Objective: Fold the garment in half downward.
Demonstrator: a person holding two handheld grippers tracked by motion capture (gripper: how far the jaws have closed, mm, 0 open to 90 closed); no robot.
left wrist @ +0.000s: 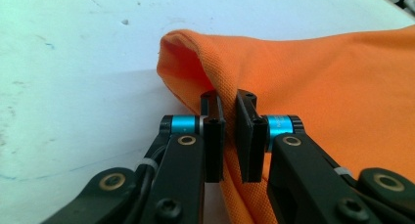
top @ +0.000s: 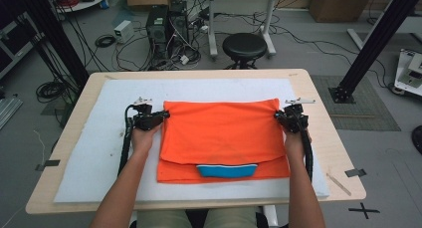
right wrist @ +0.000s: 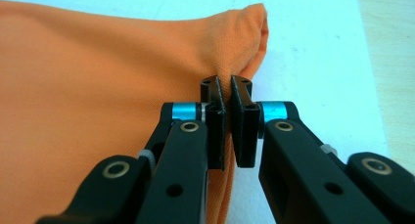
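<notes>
We have both grippers clamped on the orange shirt (top: 222,133), which lies folded on the white pad (top: 99,153) in the middle of the table (top: 318,88). Our left gripper (top: 163,115) has its jaws nearly together, pinching a fold of cloth at the shirt's far left corner; in the left gripper view (left wrist: 230,111) the fabric runs up between the pads (left wrist: 214,141) and bunches into a small hump beyond them. Our right gripper (top: 278,116) does the same at the far right corner, jaws narrow, cloth squeezed between the pads (right wrist: 244,131) and puckered just past them (right wrist: 226,94). The shirt's top layer is doubled toward us, and its near edge overlaps a blue collar (top: 227,170) that peeks out at the near side. Beyond the table stand a black stool (top: 244,46) and a computer tower (top: 157,29) among loose cables on the floor; nothing lies between the grippers but the shirt.
</notes>
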